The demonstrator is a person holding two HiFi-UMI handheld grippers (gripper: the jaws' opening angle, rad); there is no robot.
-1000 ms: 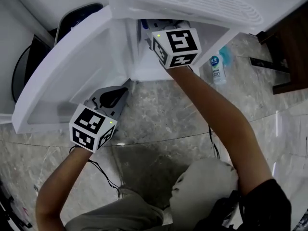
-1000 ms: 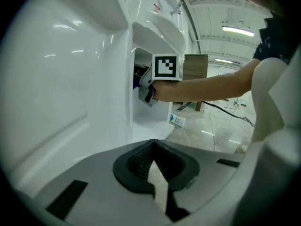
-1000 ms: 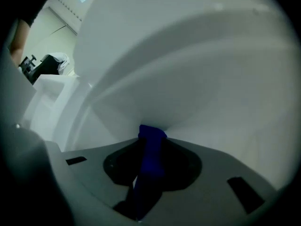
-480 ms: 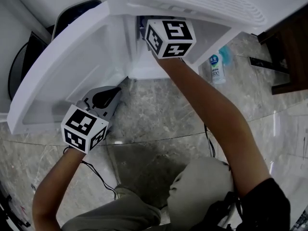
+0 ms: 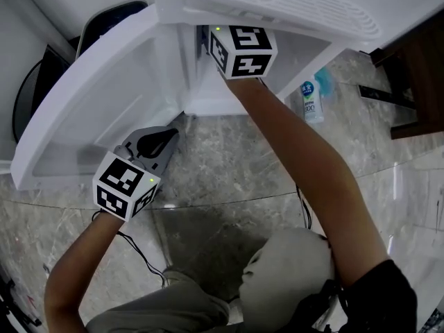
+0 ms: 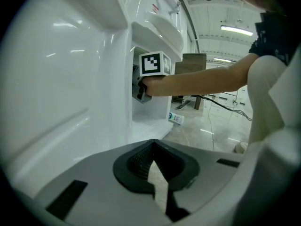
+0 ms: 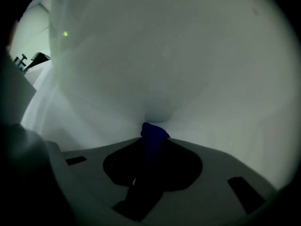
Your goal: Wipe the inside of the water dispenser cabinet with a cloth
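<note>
The white water dispenser cabinet [image 5: 208, 92] stands with its door [image 5: 104, 103] swung out to the left. My right arm reaches into the opening; only that gripper's marker cube [image 5: 241, 50] shows in the head view. In the right gripper view, my right gripper [image 7: 151, 140] is shut on a dark blue cloth [image 7: 153, 133], whose tip bears against the white inner wall [image 7: 160, 69]. My left gripper [image 6: 153, 163] is shut and empty. It hovers low by the door's bottom edge and points toward the cabinet, its cube [image 5: 125, 186] over the floor.
A small plastic bottle [image 5: 312, 101] lies on the marble floor right of the cabinet. Dark wooden furniture [image 5: 420, 61] stands at the right edge. Cables [image 5: 149, 255] trail across the floor near my knee [image 5: 291, 276]. A dark round object [image 5: 35, 96] sits left of the door.
My right gripper has pushed a little deeper into the cabinet, its cube now higher and further left in the picture. The left gripper stays by the door's lower edge.
</note>
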